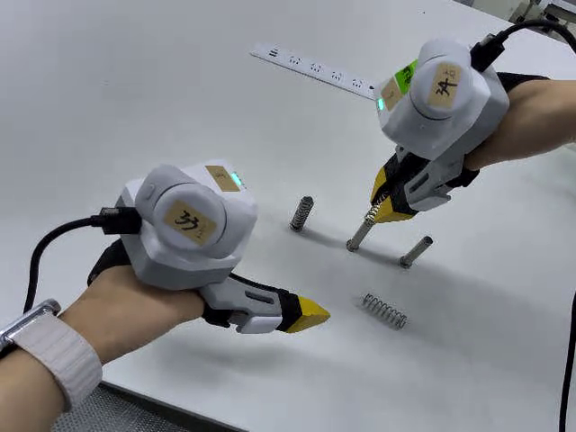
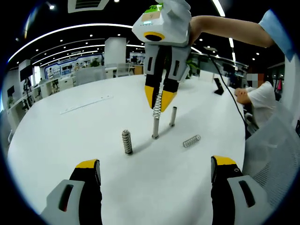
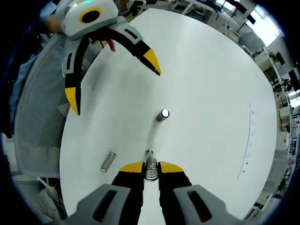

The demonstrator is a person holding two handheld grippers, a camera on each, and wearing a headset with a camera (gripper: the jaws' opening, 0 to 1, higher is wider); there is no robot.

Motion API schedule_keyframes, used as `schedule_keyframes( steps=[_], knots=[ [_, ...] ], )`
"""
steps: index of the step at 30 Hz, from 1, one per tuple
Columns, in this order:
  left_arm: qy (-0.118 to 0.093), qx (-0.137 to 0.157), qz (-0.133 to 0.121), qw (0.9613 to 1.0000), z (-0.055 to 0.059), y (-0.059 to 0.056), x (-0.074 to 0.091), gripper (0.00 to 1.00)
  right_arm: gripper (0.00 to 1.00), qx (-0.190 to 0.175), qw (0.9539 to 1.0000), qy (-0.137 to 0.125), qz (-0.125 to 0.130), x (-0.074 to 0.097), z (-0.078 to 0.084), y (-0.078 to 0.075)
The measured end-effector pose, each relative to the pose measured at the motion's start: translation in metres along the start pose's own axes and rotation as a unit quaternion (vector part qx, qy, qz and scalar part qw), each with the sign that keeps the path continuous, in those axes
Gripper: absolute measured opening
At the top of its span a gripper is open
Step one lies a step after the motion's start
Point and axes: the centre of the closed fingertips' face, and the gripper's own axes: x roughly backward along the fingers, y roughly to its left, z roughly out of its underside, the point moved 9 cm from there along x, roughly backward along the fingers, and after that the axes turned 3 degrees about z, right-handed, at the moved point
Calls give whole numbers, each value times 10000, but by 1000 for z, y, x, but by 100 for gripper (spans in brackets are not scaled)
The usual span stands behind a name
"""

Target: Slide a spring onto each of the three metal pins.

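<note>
Three metal pins stand on the white table. The left pin (image 1: 301, 213) (image 2: 127, 141) wears a spring. My right gripper (image 1: 382, 209) (image 2: 159, 99) (image 3: 151, 168) is shut on a second spring (image 1: 372, 213) (image 2: 158, 104) (image 3: 151, 168), holding it upright on the top of the middle pin (image 1: 359, 237) (image 2: 155, 127) (image 3: 149, 153). The right pin (image 1: 416, 252) (image 2: 173, 116) is bare. A third spring (image 1: 384, 310) (image 2: 191, 140) (image 3: 108, 161) lies loose on the table in front of the pins. My left gripper (image 1: 310, 314) (image 2: 154, 168) (image 3: 112, 80) hovers open and empty, short of the pins. Another pin (image 3: 163, 115) appears end-on.
A white power strip (image 1: 315, 67) (image 2: 86, 104) (image 3: 248, 150) lies far behind the pins. A mesh chair (image 3: 37, 122) stands at the table's near edge. A person (image 2: 262, 93) sits at the right side of the table. A black cable (image 1: 569, 360) hangs at the right.
</note>
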Motion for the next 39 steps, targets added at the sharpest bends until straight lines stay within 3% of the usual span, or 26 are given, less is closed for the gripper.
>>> schedule_keyframes(
  steps=[12, 25, 39],
  knots=[
    [52, -14, 44, 10000, 0, -1, -1, 100, 12, 68, 9999, 88, -65, -6, -1, 2],
    [87, -47, 79, 9999, 0, -2, -2, 100, 13, 79, 9996, 238, -133, -34, 1, 4],
    [122, -41, 126, 9998, 1, -2, -2, 100, 13, 81, 9995, 268, -164, -47, 1, 2]
  ],
)
